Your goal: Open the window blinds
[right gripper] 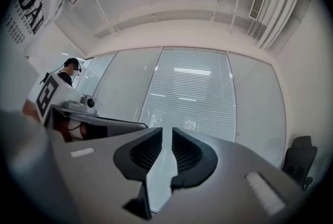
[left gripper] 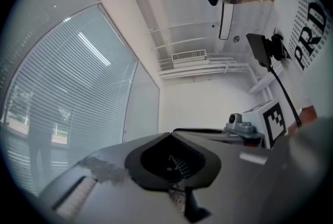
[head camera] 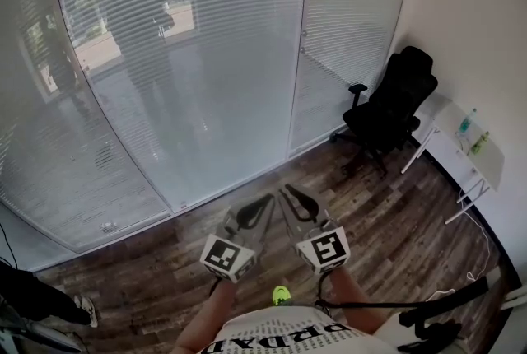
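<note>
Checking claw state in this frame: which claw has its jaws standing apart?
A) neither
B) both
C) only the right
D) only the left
C: the right gripper view shows the right claw with a clear gap between its jaws and nothing in it, while the left gripper view shows the left claw with its tips meeting.

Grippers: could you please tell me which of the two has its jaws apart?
The right gripper: a clear gap shows between its jaws, with nothing in it, whereas the jaws of the left gripper meet at the tips.
</note>
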`<action>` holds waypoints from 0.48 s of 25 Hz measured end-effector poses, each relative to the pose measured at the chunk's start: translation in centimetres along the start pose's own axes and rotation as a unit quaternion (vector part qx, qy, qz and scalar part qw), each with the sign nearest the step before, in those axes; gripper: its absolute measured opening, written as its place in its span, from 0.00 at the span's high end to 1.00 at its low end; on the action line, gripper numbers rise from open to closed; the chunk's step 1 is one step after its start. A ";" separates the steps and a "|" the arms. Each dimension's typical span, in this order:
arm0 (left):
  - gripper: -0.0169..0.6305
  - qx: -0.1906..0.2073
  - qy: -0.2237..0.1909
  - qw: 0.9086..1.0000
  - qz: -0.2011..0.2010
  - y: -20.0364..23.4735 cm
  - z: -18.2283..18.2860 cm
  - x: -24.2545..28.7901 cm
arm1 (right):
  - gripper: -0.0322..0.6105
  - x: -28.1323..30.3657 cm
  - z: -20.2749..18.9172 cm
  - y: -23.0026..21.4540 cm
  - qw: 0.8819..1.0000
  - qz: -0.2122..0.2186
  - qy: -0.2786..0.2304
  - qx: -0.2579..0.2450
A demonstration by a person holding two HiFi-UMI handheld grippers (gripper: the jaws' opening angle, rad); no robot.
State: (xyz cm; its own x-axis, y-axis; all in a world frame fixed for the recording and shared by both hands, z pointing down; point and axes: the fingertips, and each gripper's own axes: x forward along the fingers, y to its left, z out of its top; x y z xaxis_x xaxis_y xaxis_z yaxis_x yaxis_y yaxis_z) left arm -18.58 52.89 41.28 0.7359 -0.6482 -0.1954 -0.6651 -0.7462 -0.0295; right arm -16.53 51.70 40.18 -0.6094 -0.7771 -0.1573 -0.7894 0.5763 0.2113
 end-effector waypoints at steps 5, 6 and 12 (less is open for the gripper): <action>0.98 -0.001 -0.004 1.000 0.020 2.8 0.1 4.4 | 0.85 2.7 -0.2 -4.5 1.000 0.012 -0.008 -0.006; 0.98 0.003 -0.001 1.000 0.022 3.2 -0.2 5.3 | 0.85 3.0 -0.4 -5.2 1.000 0.015 -0.008 -0.007; 0.98 0.018 0.000 0.999 0.028 3.2 -1.4 9.8 | 0.85 3.0 -2.3 -9.7 1.000 0.021 -0.003 0.003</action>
State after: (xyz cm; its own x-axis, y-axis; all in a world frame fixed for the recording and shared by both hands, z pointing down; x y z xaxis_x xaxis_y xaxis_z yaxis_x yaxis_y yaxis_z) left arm -13.30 43.91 40.62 0.6972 -0.6893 -0.1968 -0.7097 -0.7025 -0.0538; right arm -10.55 43.21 39.87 -0.6431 -0.7500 -0.1547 -0.7630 0.6103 0.2131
